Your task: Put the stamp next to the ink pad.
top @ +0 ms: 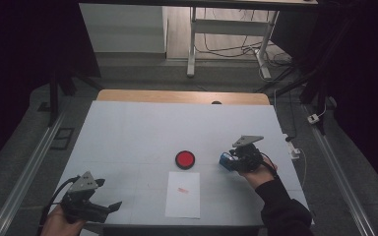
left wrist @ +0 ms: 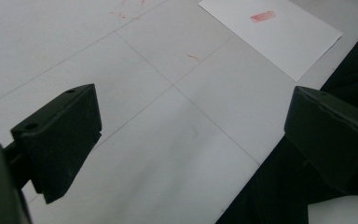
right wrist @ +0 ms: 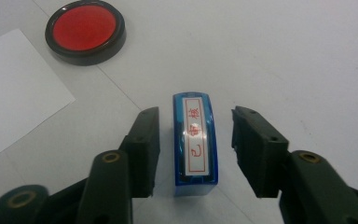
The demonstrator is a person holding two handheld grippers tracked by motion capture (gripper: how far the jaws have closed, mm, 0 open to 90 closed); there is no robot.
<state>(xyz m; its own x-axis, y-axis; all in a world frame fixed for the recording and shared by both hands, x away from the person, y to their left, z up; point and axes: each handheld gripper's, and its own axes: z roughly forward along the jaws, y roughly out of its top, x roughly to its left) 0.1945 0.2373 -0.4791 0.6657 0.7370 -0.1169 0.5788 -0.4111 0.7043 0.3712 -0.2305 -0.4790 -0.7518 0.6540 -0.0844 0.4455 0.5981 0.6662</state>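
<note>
Right tongs [right wrist: 195,149] astride upright blue stamp [right wrist: 195,140], seemingly apart.

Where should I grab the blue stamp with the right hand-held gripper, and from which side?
Take the blue stamp by its two long flat sides, about midway along, probably coming straight down from above. It stands upright on the table, label face up, narrow across. The right hand-held gripper already straddles it, jaws apart with a gap on each side, so closing squarely should seat both pads on the sides.
</note>
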